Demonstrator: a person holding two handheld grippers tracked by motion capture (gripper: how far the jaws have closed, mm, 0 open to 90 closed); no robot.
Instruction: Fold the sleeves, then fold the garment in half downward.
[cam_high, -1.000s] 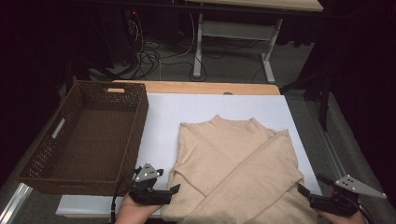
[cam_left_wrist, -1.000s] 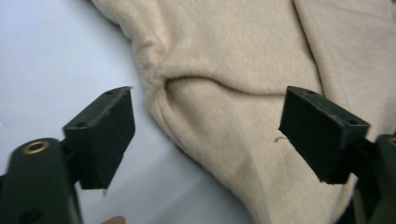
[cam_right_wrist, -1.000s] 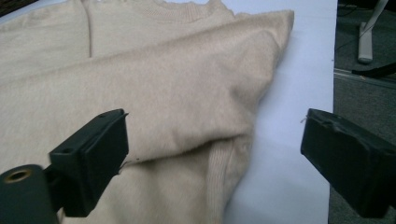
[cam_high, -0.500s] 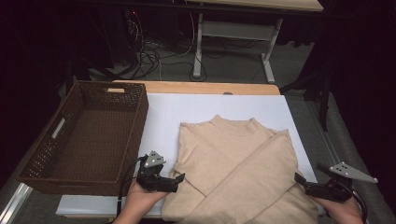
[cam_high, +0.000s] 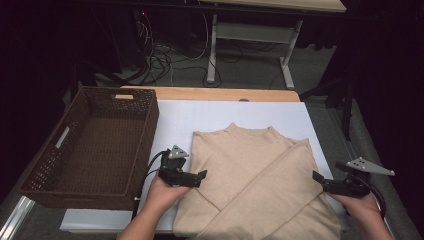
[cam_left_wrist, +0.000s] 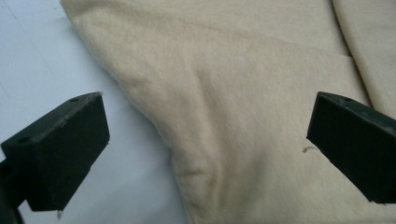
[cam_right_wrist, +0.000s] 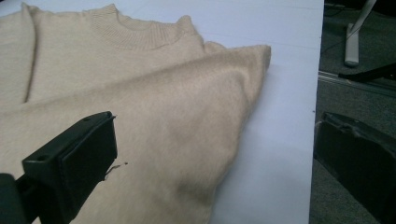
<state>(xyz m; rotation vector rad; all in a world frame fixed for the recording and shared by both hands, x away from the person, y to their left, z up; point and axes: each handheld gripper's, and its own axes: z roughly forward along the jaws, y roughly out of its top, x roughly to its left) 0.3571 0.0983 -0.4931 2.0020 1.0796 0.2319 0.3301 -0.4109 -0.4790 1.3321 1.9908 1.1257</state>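
A cream sweater (cam_high: 250, 175) lies flat on the white sheet (cam_high: 200, 117), its sleeves folded across the chest and its collar pointing away from me. My left gripper (cam_high: 202, 175) is at the sweater's left edge, and its jaws have just been opening. In the left gripper view the gripper (cam_left_wrist: 208, 116) stands wide open over the sweater's edge (cam_left_wrist: 224, 93), with no pad pressing on it. My right gripper (cam_high: 316, 177) is at the sweater's right edge. In the right gripper view it (cam_right_wrist: 217, 126) stands open above the folded sleeve (cam_right_wrist: 187, 107).
A dark brown wicker basket (cam_high: 95, 145) with nothing in it stands at the left of the table, close to my left hand. The sheet's right edge (cam_right_wrist: 317, 70) drops off to the floor. Desk legs (cam_high: 212, 55) and cables (cam_high: 165, 55) lie beyond the far edge.
Both hands have moved away from me along the sweater's sides and slightly inward. The left gripper now reaches over the sweater's left edge. The sweater has not moved.
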